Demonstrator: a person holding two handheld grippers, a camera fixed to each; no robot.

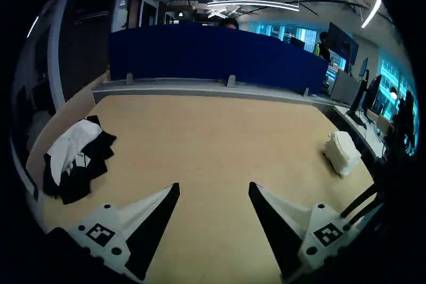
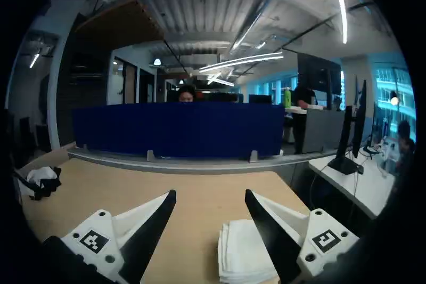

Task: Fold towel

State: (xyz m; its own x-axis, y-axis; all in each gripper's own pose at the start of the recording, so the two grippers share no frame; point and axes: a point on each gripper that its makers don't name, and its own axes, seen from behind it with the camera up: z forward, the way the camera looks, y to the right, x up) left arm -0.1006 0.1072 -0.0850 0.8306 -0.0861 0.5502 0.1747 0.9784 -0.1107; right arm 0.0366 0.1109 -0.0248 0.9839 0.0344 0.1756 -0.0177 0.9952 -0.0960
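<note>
The left gripper point(image 1: 214, 188) and right gripper point(image 2: 210, 193) hovered over the table point(image 1: 213, 135), fingers apart; the folded towel stack point(image 2: 239, 252) lay by the right one's fingertip, a crumpled black-and-white pile point(image 1: 77, 159) well apart

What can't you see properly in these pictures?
- Folded towel stack, right gripper view: partly behind the right tool, cut off by the bottom edge.
- Black and white cloth pile, left gripper view: bunched up, so the number of pieces is unclear.
- Person, right gripper view: mostly hidden behind the blue divider.
</note>
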